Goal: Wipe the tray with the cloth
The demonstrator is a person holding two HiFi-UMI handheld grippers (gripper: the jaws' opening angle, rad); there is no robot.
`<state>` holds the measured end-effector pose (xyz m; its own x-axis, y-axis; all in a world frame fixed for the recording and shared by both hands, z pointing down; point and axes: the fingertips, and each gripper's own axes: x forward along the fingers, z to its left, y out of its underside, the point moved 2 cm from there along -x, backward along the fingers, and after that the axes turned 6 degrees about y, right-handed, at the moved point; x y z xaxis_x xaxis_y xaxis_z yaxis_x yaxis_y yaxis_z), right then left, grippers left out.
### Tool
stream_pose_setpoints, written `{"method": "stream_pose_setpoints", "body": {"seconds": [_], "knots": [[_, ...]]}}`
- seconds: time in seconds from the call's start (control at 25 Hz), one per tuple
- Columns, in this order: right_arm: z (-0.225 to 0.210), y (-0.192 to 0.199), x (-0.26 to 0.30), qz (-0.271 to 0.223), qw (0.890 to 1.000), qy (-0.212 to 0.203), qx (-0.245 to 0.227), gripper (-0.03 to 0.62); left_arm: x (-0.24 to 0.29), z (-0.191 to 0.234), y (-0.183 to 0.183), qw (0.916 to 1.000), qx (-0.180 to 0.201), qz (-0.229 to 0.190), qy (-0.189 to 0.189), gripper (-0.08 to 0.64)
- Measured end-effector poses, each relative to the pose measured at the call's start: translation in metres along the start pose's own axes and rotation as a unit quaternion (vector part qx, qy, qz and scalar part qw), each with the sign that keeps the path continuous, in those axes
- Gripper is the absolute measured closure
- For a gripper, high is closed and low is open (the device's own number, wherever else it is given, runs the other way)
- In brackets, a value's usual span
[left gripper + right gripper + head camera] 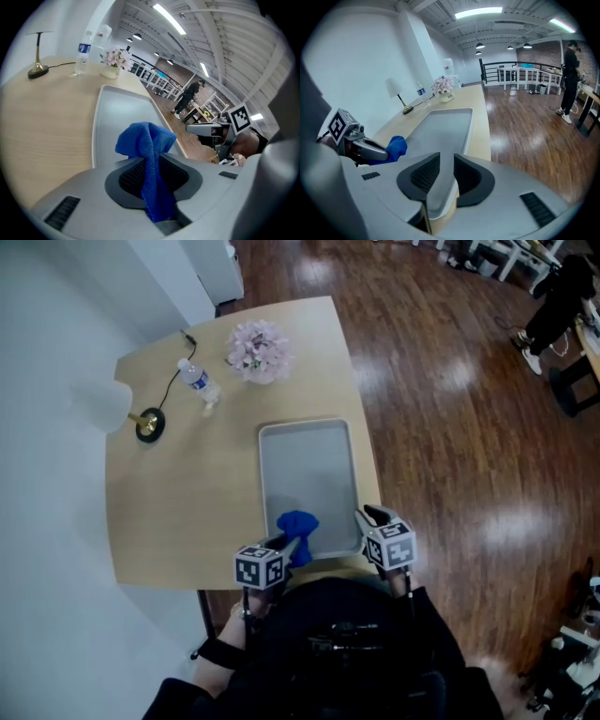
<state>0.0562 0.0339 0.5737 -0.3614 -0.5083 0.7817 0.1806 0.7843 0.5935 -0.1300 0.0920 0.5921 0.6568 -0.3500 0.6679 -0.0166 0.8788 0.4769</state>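
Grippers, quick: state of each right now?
Left gripper: closed on the blue cloth.
Right gripper: appears closed on the tray rim.

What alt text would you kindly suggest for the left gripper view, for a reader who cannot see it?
The left gripper is shut on a blue cloth above the near end of a grey tray on a wooden table. The right gripper sits at right; a bottle, flowers and lamp stand beyond.

A clear plastic bottle [200,383] is set beside a pink flower bouquet [257,352]. A brass-footed lamp [147,423] is placed nearby.
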Motion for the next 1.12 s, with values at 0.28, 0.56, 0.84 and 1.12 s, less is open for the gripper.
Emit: {"method": "stream_pose_setpoints", "body": {"seconds": [0.28, 0.56, 0.84, 1.12], "knots": [[0.007, -0.008, 0.004, 0.0, 1.0, -0.002, -0.013, 0.49, -0.001, 0.018, -0.012, 0.9997, -0.019, -0.013, -0.005, 0.463], [-0.004, -0.009, 0.007, 0.01, 1.0, 0.002, -0.004, 0.491, 0.018, 0.07, -0.115, 0.9982, 0.015, -0.039, -0.043, 0.462], [-0.015, -0.013, 0.009, 0.017, 1.0, 0.005, 0.003, 0.491, 0.057, 0.132, -0.217, 0.9956, 0.013, -0.042, -0.082, 0.462], [-0.02, -0.021, 0.009, 0.018, 1.0, 0.006, 0.006, 0.491, 0.085, 0.144, -0.208, 0.995, -0.002, -0.009, -0.099, 0.462]]}}
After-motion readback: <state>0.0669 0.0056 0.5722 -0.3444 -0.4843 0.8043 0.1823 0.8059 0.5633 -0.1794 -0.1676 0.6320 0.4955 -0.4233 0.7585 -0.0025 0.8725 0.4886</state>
